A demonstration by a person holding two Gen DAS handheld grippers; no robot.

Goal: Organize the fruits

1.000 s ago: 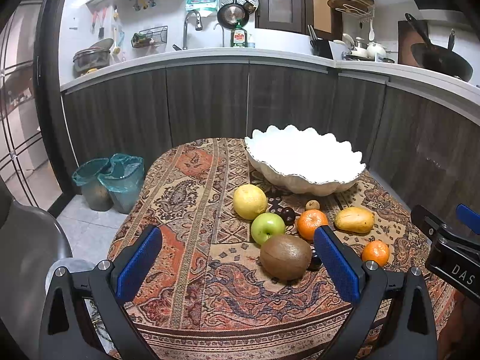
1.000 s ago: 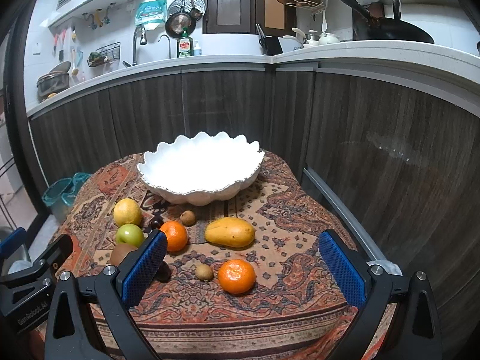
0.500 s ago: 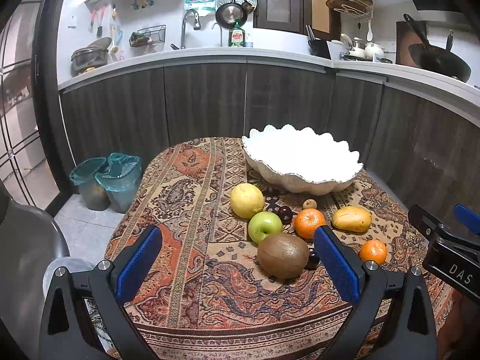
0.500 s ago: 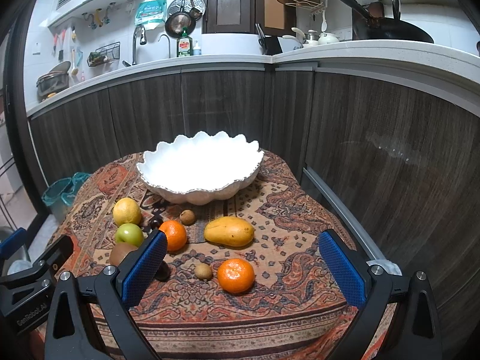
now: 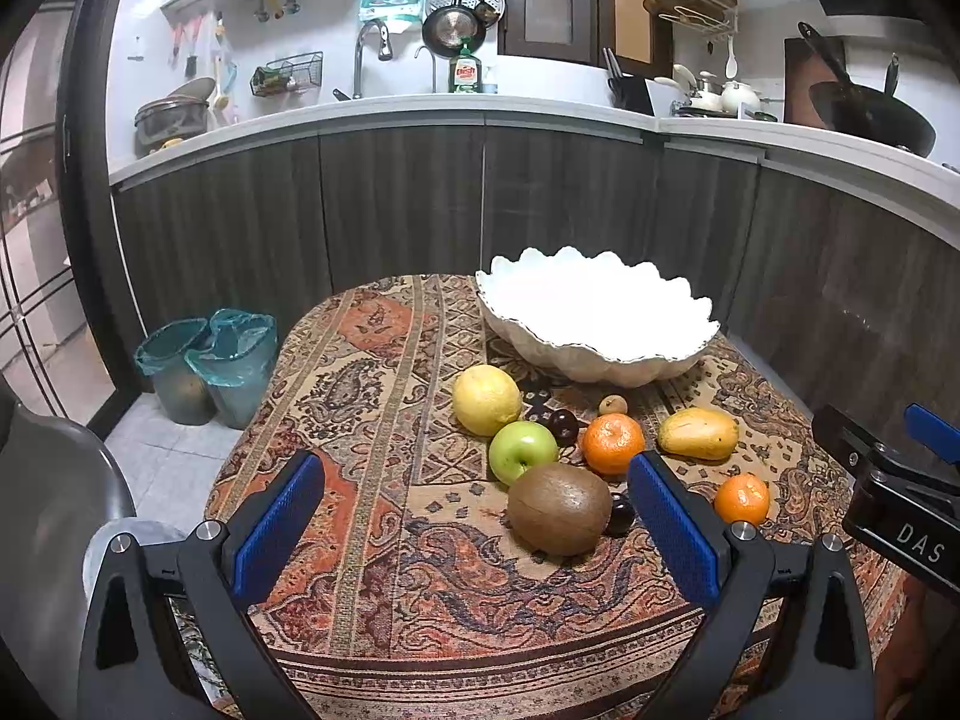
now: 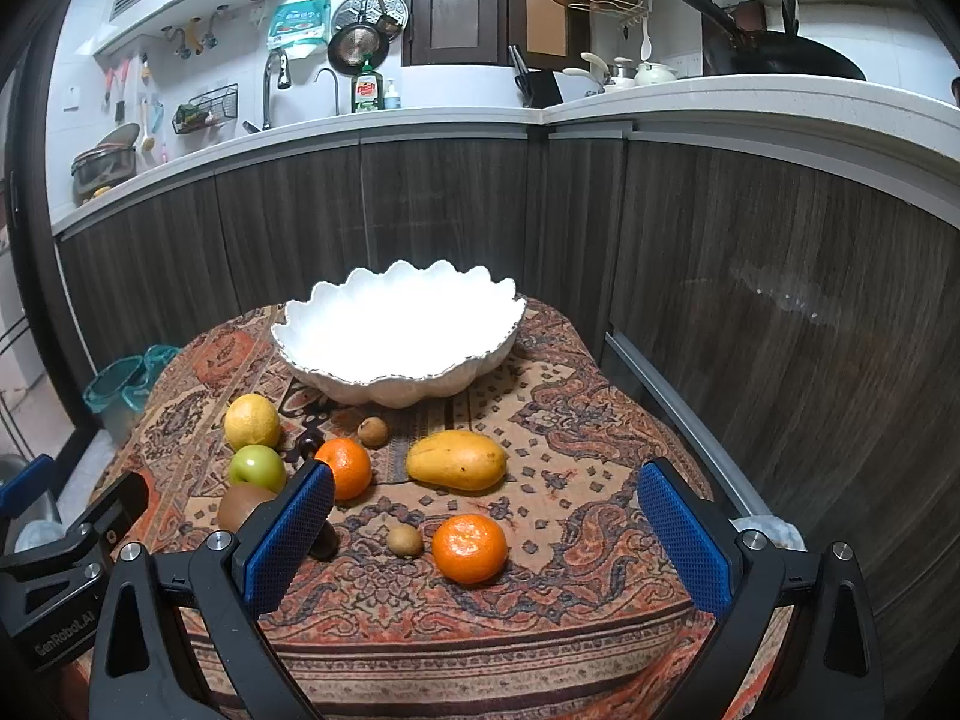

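So here's my rig over a small table under a patterned orange-brown woven cloth point(image 6: 600, 420). Both tongs are spread wide with nothing between the blue pads: left gripper point(image 5: 477, 525) and right gripper point(image 6: 486, 531) both hang above the near edge of the table, touching no fruit.

From the right wrist cam, the big white scalloped ceramic bowl point(image 6: 396, 330) sits at 12 o'clock, at the far end of the table, with no fruit in it. All the fruit lies on the cloth in front of it. The yellow-orange mango point(image 6: 456, 459) lies on its side dead centre. The nearer orange tangerine point(image 6: 469, 547) is at 6 o'clock from the mango, with a tiny tan round fruit point(image 6: 404, 540) just beside it at its 9 o'clock. A second orange tangerine point(image 6: 343, 467) sits at 9 o'clock from the mango, partly behind my left-side pad.

Left wrist cam shows the rest better: the round yellow lemon point(image 5: 486, 399) is at 10 o'clock in the cluster, the green apple point(image 5: 522, 450) is just beside it at its 5 o'clock, and the large brown fuzzy kiwi-like fruit point(image 5: 558, 516) is nearest the camera, touching or nearly touching the apple. A small dark plum-like fruit point(image 5: 563, 425) sits between the apple and the second tangerine.
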